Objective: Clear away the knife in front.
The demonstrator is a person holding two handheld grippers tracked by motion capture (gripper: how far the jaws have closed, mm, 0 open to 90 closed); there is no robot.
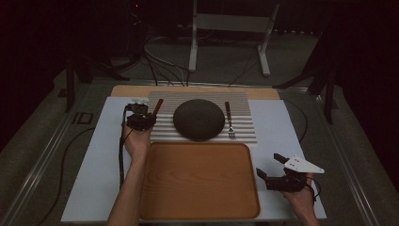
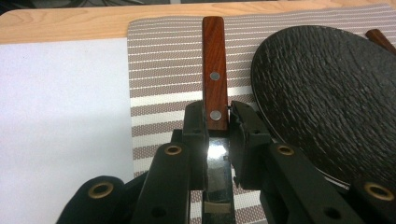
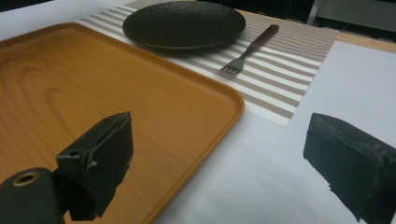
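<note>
Nearest, the right gripper [image 1: 272, 170] idles, fingers spread, by the counter's near right corner. One wooden tray [image 1: 197, 181] sits at the near edge. Beyond lie one striped mat [image 1: 244, 127], one dark plate [image 1: 198, 119] and one fork [image 1: 229, 120]. The left gripper [image 2: 217, 121] pinches one knife [image 2: 214, 70] by its handle near the mat's left edge; the knife could pivot, striking the plate.

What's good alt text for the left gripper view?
The left tongs are shut on a knife, gripping it where its wooden handle meets the blade. The handle points away over a striped placemat, with a dark plate to the right.
</note>
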